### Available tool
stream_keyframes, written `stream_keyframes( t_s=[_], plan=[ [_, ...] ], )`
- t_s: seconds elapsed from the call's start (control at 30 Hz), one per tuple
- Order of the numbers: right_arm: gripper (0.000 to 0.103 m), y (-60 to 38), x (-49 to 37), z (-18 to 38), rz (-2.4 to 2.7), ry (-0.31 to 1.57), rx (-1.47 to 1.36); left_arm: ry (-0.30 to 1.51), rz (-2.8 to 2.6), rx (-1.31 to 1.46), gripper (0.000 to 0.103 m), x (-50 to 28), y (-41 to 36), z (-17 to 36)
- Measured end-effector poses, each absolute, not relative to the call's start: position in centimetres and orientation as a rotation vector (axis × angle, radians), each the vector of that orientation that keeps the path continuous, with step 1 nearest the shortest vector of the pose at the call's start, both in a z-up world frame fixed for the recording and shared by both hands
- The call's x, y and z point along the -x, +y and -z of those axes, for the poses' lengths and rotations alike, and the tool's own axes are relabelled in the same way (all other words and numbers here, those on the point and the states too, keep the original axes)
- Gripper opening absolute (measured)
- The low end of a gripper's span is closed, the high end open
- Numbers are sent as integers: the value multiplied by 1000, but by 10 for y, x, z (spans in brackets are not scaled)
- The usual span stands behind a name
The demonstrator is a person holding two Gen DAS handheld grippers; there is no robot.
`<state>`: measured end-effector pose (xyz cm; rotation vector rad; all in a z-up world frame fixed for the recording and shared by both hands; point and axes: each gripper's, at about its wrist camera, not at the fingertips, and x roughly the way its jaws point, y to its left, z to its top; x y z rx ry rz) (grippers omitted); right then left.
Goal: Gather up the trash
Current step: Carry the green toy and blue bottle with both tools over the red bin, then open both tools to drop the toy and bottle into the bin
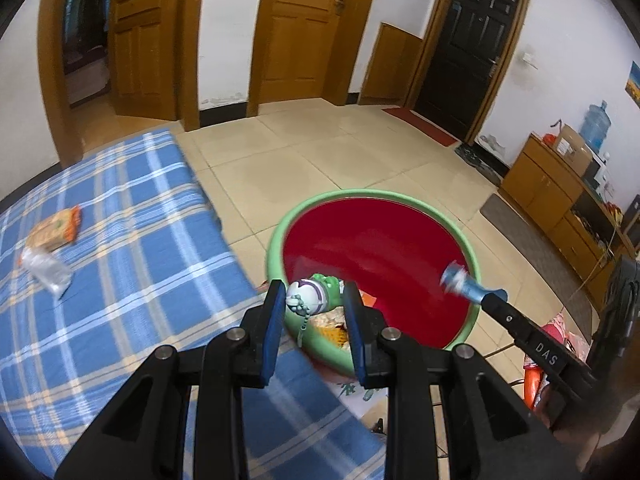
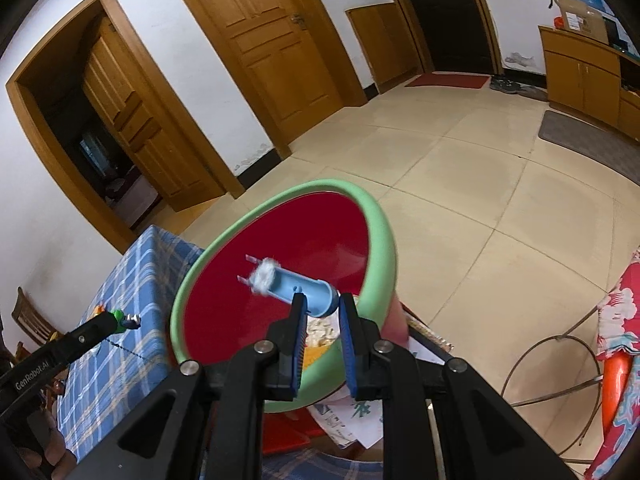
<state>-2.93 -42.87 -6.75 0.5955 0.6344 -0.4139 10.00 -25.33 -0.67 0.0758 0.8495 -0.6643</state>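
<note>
The left hand-held gripper [image 1: 314, 300] squeezes a little green toy [image 1: 316, 294] and the right hand-held gripper [image 2: 322, 310] pinches a blue tube [image 2: 298, 290], both over the big red bowl [image 2: 280, 240].

We see a green-white toy [image 1: 314, 294] w/ bead chain, clamped above the basin [image 1: 276, 248] rim. Blue tube [image 2: 298, 290], fluffy white end, tilted over red interior.

White letters "DAS" stand on the black arm of the right claw [image 1: 491, 298], seen from the left wrist. "GenRobot.AI" is printed in white along the black arm of the left claw [image 2: 113, 319], seen from the right wrist.
</note>
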Motion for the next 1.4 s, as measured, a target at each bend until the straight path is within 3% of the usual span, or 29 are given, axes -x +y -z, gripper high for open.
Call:
stream_keyframes(
  t_s=[0.67, 0.77, 0.9, 1.4],
  plan=[
    [21, -448, 29, 85, 421, 647, -645, 870, 743, -136, 29, -110, -301, 27],
    [24, -448, 30, 84, 420, 643, -647, 871, 751, -126, 30, -110, -301, 25],
    [31, -446, 31, 83, 418, 637, -648, 860, 743, -122, 41, -108, -299, 21],
    [59, -431, 27, 73, 381, 634, -626, 866, 618, -67, 45, -119, -258, 16]
  ],
)
